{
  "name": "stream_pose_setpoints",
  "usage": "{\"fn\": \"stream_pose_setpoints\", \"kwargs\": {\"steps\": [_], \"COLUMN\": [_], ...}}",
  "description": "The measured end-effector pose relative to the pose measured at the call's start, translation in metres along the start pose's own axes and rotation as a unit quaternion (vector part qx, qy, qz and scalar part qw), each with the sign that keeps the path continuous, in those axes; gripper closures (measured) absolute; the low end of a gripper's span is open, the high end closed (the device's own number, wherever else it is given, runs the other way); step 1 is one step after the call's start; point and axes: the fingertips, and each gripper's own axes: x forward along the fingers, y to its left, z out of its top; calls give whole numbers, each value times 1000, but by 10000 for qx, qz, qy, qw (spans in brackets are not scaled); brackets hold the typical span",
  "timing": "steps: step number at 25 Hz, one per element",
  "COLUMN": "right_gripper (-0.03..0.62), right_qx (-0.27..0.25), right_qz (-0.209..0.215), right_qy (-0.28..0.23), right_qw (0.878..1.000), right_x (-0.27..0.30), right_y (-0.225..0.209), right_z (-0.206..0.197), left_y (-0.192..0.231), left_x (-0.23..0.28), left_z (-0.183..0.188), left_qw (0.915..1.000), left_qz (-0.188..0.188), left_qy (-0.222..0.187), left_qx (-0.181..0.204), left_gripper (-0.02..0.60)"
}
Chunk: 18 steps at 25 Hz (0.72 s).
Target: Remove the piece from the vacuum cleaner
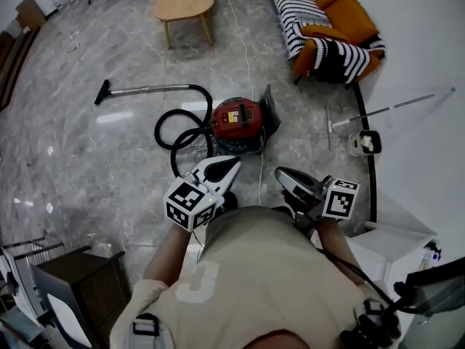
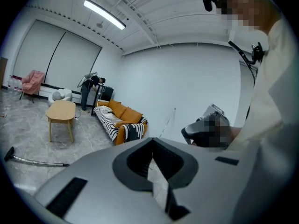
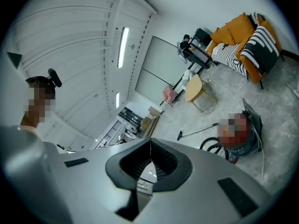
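Both tongs are pinched together on nothing: the left gripper [image 1: 231, 164] and right gripper [image 1: 280, 173] hover apart from the red canister vacuum cleaner [image 1: 237, 118], which sits on the grey marble-look floor [image 1: 87, 166] at their 12 o'clock. Its looped black hose [image 1: 157, 131] lies at the canister's 9 o'clock, and the metal wand [image 1: 149, 89] runs off toward 10.

From this height I cannot tell which piece is meant; possibly the dark grey flap [image 1: 269, 106] raised at the canister's 3 o'clock. Arriving with the jaws together would only shove the canister, and on that slick floor it would likely slide. A one-sided tug could tip it. The white power cord [image 1: 243, 49], trailing toward 12 o'clock, could snag.
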Motion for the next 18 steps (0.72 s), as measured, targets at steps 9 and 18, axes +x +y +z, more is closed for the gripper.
{"fn": "stream_pose_setpoints", "kwargs": {"steps": [9, 18], "right_gripper": [591, 591], "right_qx": [47, 279], "right_qz": [-39, 163], "right_qy": [151, 469], "right_qw": [9999, 9984], "right_x": [36, 50], "right_y": [0, -13], "right_z": [6, 14], "left_y": [30, 41], "left_x": [-13, -7], "left_z": [2, 2], "left_qw": [9999, 9988], "left_qz": [95, 477], "left_qy": [-65, 20], "left_qx": [-66, -94], "left_gripper": [578, 578]}}
